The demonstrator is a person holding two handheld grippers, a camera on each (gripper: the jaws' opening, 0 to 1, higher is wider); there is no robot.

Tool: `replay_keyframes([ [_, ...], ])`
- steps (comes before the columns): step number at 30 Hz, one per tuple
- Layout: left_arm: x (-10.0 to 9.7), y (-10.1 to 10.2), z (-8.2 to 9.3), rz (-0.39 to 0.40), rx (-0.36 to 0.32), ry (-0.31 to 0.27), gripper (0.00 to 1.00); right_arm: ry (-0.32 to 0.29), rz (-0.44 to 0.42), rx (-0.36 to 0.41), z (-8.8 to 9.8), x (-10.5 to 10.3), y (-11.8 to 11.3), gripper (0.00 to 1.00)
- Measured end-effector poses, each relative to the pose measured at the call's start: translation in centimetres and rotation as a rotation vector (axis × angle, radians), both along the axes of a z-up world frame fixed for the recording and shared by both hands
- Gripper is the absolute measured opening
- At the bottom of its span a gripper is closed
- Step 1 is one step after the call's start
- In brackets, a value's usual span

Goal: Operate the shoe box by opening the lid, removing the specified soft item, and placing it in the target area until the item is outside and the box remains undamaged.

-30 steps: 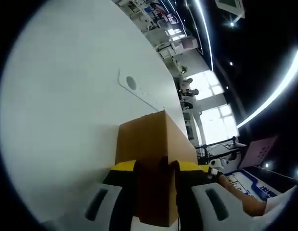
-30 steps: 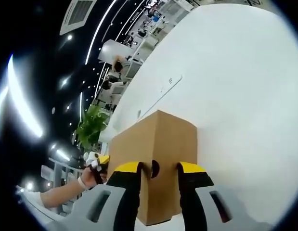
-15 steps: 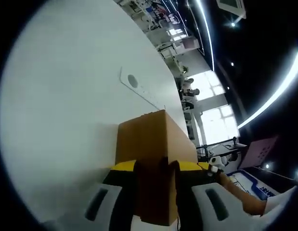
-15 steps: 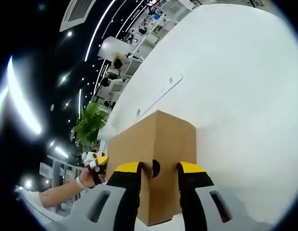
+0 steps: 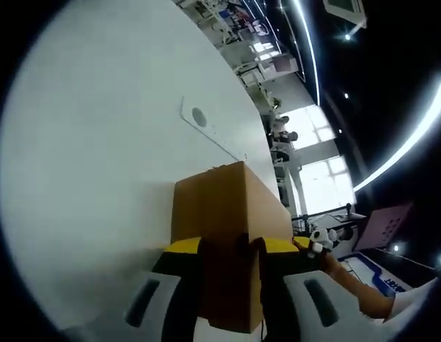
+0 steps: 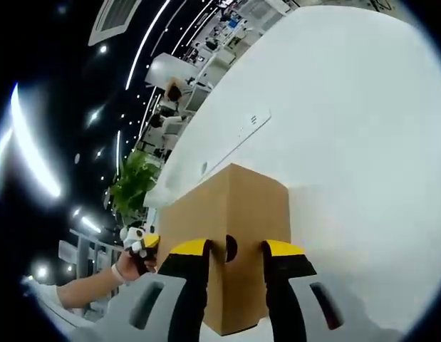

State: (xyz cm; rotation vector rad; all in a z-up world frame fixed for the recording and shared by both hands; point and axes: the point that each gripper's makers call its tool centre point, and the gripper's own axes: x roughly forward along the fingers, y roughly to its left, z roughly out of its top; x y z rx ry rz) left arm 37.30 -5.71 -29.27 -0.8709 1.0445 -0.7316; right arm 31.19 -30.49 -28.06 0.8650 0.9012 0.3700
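Shoe box (image 5: 227, 214): brown cardboard, closed, standing on the white table (image 5: 85, 178); also seen from the opposite end (image 6: 227, 214). Lid still down; contents hidden, so the soft item inside cannot be confirmed.

Left hand-held gripper (image 5: 226, 251): yellow-tipped jaws clamped on the near edge of the box at one end.

Right hand-held gripper (image 6: 234, 251): jaws likewise closed on the box edge at the other end, straddling a small dark round hole in the cardboard. Each gripper's counterpart, held in the person's hand (image 6: 138, 253), shows at the far side of the box.

Handling, as a judgement: the box looks light and stiff, but thin card will crease or tear under hard pinching or twisting. Best taken at the lid rim near both ends and lifted evenly, so neither wall buckles. The soft item should be gripped by a fold once exposed.

Table fittings: a round cable grommet (image 5: 199, 116) set in the surface, well beyond the box.
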Motion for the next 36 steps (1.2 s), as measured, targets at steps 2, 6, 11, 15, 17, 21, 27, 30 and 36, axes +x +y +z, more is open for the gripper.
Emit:
replay_keyframes([
  [2, -0.06, 0.04, -0.03, 0.007, -0.003, 0.002, 0.30, -0.002, -0.001, 0.000, 0.00, 0.04, -0.02, 0.29],
  [6, -0.17, 0.03, 0.00, 0.010, -0.001, 0.004, 0.30, 0.001, 0.008, -0.007, -0.03, 0.18, -0.12, 0.29],
  [11, -0.45, 0.03, -0.02, -0.003, 0.014, 0.009, 0.30, 0.004, 0.018, -0.012, -0.06, 0.38, -0.23, 0.29],
  [15, -0.53, 0.04, -0.04, -0.003, 0.015, 0.010, 0.30, -0.001, 0.017, -0.010, -0.03, 0.41, -0.20, 0.29],
  [17, -0.55, 0.05, -0.04, -0.001, 0.014, 0.011, 0.30, -0.001, 0.016, -0.008, -0.03, 0.41, -0.17, 0.29],
  [21, -0.63, 0.08, -0.01, -0.003, 0.016, 0.012, 0.30, -0.001, 0.023, -0.012, 0.03, 0.45, -0.07, 0.29],
  [27, -0.62, 0.15, 0.00, -0.011, 0.027, 0.007, 0.30, 0.002, 0.030, -0.016, 0.05, 0.48, 0.01, 0.29],
  [30, -0.66, 0.17, -0.01, -0.009, 0.024, 0.008, 0.30, -0.001, 0.029, -0.014, 0.01, 0.52, 0.00, 0.29],
  [36, -0.84, 0.25, -0.05, -0.003, 0.021, 0.010, 0.30, -0.007, 0.029, -0.019, -0.01, 0.61, -0.09, 0.29],
])
